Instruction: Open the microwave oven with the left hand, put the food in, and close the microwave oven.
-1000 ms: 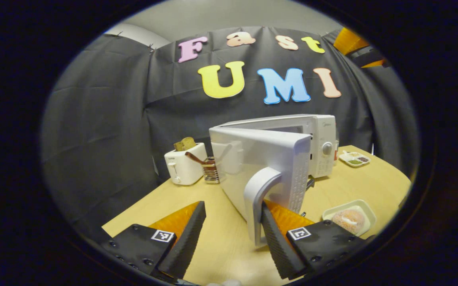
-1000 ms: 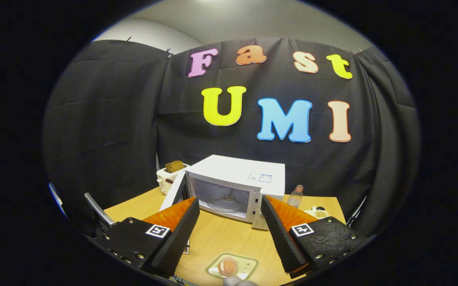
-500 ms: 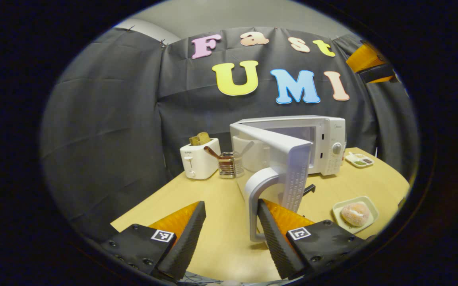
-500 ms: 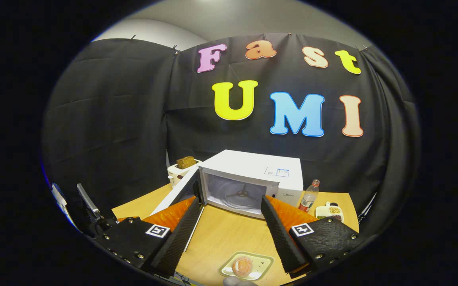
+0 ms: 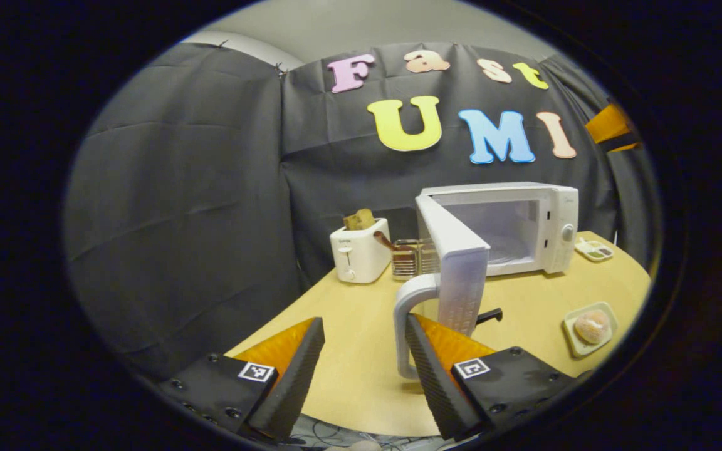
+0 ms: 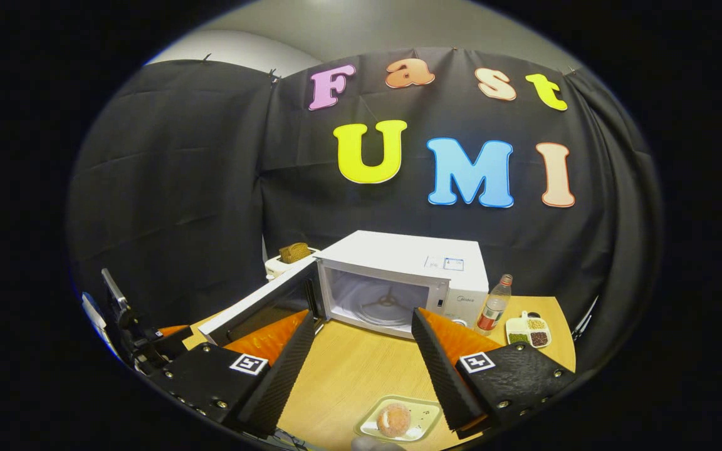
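Note:
The white microwave stands at the back of the table, its door swung wide toward me. The door's grey handle sits between my left gripper's fingers, close against the right finger. My left gripper is open. In the right gripper view the microwave shows its bare cavity beside the open door. A sugared donut lies on a pale plate just below my open right gripper. The same donut shows at the table's right.
A white toaster with bread and a small metal rack stand left of the microwave. A bottle and a divided dish sit to its right. The wooden table ends close in front of me.
The microwave door has swung much wider open, with my left gripper pulling back alongside the handle. The right gripper view has shifted slightly, still above the donut plate.

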Tool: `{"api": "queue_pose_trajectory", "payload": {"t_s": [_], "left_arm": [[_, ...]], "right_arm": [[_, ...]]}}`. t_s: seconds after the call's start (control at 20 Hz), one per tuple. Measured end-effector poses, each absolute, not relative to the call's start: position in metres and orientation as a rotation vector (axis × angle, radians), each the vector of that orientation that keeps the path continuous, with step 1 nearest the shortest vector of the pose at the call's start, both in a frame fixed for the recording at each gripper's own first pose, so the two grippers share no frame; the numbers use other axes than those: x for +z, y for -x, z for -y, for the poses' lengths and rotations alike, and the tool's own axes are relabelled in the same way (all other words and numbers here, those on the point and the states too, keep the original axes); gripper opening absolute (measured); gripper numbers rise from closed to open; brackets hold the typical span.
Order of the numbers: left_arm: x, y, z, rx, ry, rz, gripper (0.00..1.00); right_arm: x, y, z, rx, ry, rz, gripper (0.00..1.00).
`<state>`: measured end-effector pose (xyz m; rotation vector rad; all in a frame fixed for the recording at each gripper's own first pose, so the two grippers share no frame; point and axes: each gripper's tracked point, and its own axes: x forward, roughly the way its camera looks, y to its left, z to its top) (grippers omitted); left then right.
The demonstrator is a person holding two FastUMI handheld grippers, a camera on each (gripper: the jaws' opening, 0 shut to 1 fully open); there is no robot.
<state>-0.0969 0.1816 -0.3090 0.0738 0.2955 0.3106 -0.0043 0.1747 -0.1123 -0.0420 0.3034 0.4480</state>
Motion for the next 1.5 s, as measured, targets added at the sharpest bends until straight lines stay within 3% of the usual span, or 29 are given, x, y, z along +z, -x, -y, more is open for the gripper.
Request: {"api": "queue_pose_trajectory", "payload": {"t_s": [0.05,0.1,0.15,0.3,0.4,0.45,0.7,1.0,1.25,1.5], "left_arm": [[-0.307,0.098,-0.188,0.319,-0.072,-0.302,0.85],[-0.306,0.098,-0.193,0.324,-0.068,-0.302,0.92],[-0.305,0.098,-0.196,0.325,-0.068,-0.303,0.85],[-0.299,0.099,-0.196,0.318,-0.071,-0.305,0.92],[-0.282,0.102,-0.190,0.307,-0.070,-0.282,0.85],[-0.273,0.103,-0.186,0.295,-0.070,-0.270,0.92],[-0.222,0.107,-0.162,0.277,-0.031,-0.226,0.84],[-0.146,0.085,-0.120,0.197,-0.055,-0.120,0.86],[-0.118,0.050,-0.080,0.136,-0.055,-0.073,0.87],[-0.087,0.028,-0.057,0.120,-0.103,-0.012,1.00]], "right_arm": [[-0.113,0.004,-0.176,0.446,0.038,-0.303,0.95],[-0.114,0.004,-0.175,0.440,0.038,-0.299,0.95],[-0.114,0.003,-0.173,0.434,0.039,-0.296,0.95],[-0.123,0.002,-0.160,0.401,0.068,-0.285,0.96],[-0.144,0.006,-0.147,0.389,0.109,-0.317,0.95],[-0.155,0.009,-0.136,0.379,0.123,-0.335,0.96],[-0.206,0.025,-0.100,0.316,0.112,-0.424,0.95],[-0.274,0.046,-0.087,0.335,0.248,-0.472,0.96],[-0.344,0.060,-0.098,0.388,0.345,-0.540,0.96],[-0.390,0.052,-0.099,0.377,0.359,-0.606,0.96]]}}
